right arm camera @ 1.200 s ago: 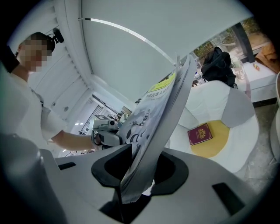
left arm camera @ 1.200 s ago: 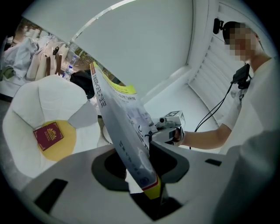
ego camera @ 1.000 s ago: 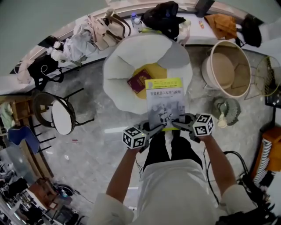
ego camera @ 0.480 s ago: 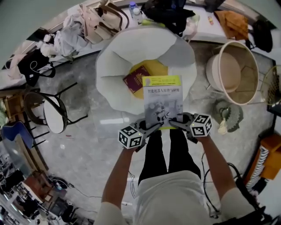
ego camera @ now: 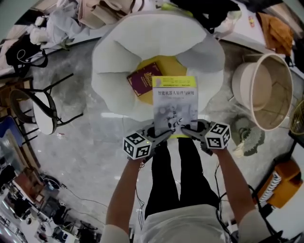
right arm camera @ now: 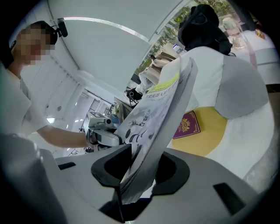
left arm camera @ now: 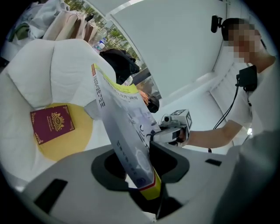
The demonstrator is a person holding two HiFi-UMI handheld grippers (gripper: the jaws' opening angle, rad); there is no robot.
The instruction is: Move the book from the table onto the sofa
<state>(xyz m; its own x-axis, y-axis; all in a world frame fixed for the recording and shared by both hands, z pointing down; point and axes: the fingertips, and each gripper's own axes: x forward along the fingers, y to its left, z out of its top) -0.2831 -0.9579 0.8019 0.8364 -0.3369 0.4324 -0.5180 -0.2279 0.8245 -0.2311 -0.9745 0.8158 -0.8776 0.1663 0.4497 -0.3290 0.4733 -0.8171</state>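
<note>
A grey-and-yellow book is held flat in the air over the front of a white round sofa with a yellow seat. My left gripper is shut on the book's near left corner, my right gripper on its near right corner. In the left gripper view the book stands pinched between the jaws, with the sofa behind. The right gripper view shows the book clamped edge-on. A dark red booklet lies on the yellow seat.
A round cream basket stands to the right of the sofa. A round stool with black legs is at the left. Bags and clothes pile along the counter behind the sofa. The person's legs are below the book.
Both grippers have carried the book forward and down toward the sofa. The sofa now looks larger and closer, and the book's far edge overlaps the seat.
</note>
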